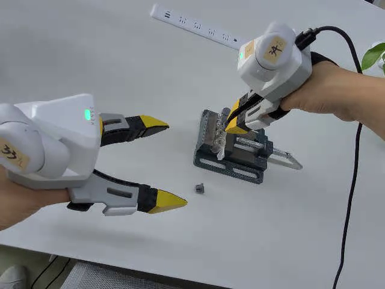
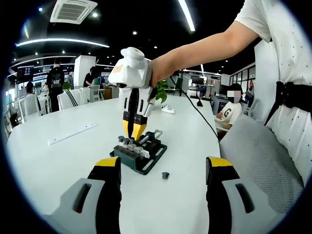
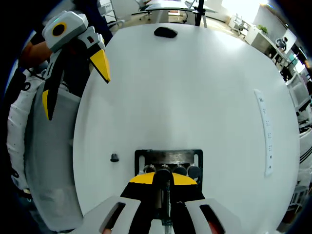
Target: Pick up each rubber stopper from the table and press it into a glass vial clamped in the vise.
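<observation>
My right claw [image 3: 162, 179] is drawn in to a narrow gap and pinches a dark held stopper [image 3: 163, 174] between its yellow tips. It points down over the row of glass vials [image 1: 218, 141]. I cannot tell whether the stopper is touching a vial mouth. In the left gripper view several vials have dark tops.

The vials stand upright in the jaws of the vise [image 1: 240, 158], a dark block with a slotted base that sits flat on the white bench [image 1: 120, 54]. Its screw handle [image 1: 286, 158] sticks out on the side away from my left claw.

My left claw [image 1: 162, 162] is spread wide with nothing between its tips. It hangs above the bench, well apart from the vise and pointing towards it.

One loose stopper [image 1: 200, 188], small and dark, lies on the bench between the left claw and the vise, near the vise base but not touching it.

Farther out, a white power strip [image 1: 195, 26] lies beyond the vise. A black cable [image 1: 355, 150] runs from the right claw's housing down across the bench, and a green leaf [image 1: 373, 55] shows at the edge.
</observation>
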A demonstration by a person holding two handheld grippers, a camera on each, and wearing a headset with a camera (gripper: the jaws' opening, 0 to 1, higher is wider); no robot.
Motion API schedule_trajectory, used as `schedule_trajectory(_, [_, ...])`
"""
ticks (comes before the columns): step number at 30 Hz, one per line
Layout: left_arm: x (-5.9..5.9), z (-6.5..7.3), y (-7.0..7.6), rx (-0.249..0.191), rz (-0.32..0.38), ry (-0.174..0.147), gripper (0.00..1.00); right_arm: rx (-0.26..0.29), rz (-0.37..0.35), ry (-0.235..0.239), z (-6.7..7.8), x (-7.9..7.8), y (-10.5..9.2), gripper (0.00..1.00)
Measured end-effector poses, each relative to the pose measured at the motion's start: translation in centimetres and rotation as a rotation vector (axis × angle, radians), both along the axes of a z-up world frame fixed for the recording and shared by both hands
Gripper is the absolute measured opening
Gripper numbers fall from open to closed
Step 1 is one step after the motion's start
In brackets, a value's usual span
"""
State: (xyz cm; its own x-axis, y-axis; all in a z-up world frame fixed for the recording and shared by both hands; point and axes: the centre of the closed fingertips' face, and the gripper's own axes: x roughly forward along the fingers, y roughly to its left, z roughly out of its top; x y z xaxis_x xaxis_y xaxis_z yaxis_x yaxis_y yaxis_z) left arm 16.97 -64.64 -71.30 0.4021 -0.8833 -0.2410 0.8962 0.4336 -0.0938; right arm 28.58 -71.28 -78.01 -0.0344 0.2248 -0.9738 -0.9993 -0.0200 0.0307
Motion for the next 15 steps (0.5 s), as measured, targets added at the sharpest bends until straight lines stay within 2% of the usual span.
schedule_trajectory(15, [0.06,-0.05,-0.11,-0.011,-0.006,0.008,0.69,-0.033,0.019,-0.001,-0.65,0.16,-0.32,0.06])
